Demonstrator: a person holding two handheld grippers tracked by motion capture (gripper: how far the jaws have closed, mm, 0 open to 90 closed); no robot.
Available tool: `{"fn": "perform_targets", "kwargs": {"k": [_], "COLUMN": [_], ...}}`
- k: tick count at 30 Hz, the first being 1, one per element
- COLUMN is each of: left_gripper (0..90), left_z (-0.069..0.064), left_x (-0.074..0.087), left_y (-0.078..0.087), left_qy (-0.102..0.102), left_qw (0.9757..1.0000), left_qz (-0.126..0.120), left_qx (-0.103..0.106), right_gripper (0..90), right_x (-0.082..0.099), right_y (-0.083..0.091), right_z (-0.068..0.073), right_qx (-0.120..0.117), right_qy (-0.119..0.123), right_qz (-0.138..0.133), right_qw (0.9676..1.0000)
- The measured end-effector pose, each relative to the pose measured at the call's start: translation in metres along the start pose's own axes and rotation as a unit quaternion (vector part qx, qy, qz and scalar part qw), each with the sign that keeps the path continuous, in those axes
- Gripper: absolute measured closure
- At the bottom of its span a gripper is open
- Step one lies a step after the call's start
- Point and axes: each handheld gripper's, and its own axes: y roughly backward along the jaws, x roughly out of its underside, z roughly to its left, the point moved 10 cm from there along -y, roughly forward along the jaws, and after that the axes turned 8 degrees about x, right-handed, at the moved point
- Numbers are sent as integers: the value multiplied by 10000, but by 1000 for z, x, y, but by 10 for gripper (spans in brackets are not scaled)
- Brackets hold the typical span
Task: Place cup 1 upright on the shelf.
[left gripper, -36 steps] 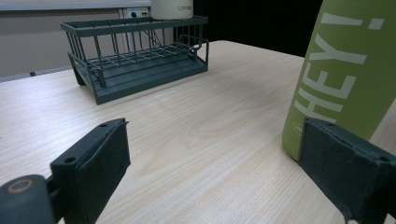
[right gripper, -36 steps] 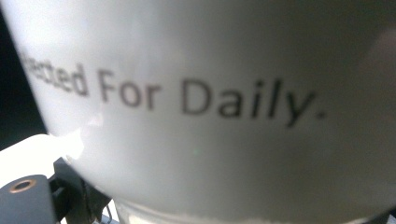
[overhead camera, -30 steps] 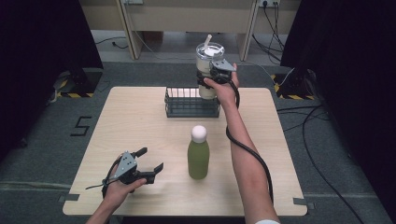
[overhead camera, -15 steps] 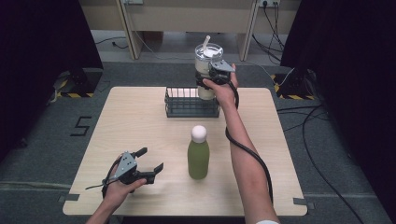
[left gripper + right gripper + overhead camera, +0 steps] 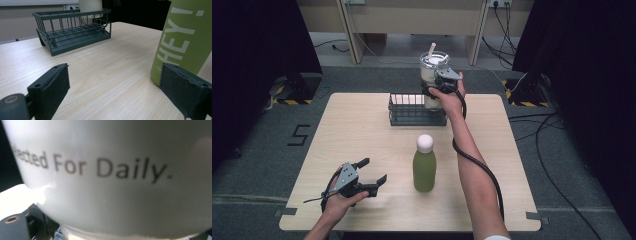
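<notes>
We hold the white cup (image 5: 432, 75) in the right claw (image 5: 435, 90), pinched by its side, above the far right end of the wire basket (image 5: 412, 116). Lower it straight and level, straw (image 5: 431, 49) up, inside the rim. Left claw (image 5: 371, 176) rests spread and empty on the tabletop (image 5: 362, 140); the green bottle (image 5: 424, 164) beside it stands well clear.

The high view is looking forward and down over the whole desk (image 5: 362, 130). The left gripper view is skimming low across the desktop toward the far-edge wire rack (image 5: 72, 30) (also in the high view). The right gripper view is pressing against a white cup (image 5: 112, 182).
</notes>
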Motion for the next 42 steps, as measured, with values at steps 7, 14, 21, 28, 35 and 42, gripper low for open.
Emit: {"fn": "perform_targets", "kwargs": {"k": [7, 14, 21, 28, 35, 42], "left_gripper": [84, 85, 85, 85, 86, 86], "left_z": [0, -1, -1, -2, -2, -3], "left_x": [0, 0, 1, 1, 2, 2], "left_y": [0, -1, -1, -1, -1, -2], "left_qy": [2, -5, -12, -25, -42, -44], "left_qw": [10000, 10000, 10000, 10000, 10000, 10000], "left_qz": [-5, 10, 17, 37, 55, 51], "left_qx": [8, 16, 5, 26, 35, 41], "right_gripper": [92, 91, 91, 90, 81, 33], "right_x": [6, 14, 26, 26, 28, 27], "right_y": [-3, -5, -8, -7, -5, -2], "right_z": [0, 0, 0, -1, -2, 2], "right_qx": [18, 34, 50, 44, 13, -4], "right_qy": [-9, -13, -13, -13, -43, 132], "right_qz": [58, 131, 227, 254, 236, 205], "right_qw": [10000, 9999, 9997, 9997, 9997, 9997]}}
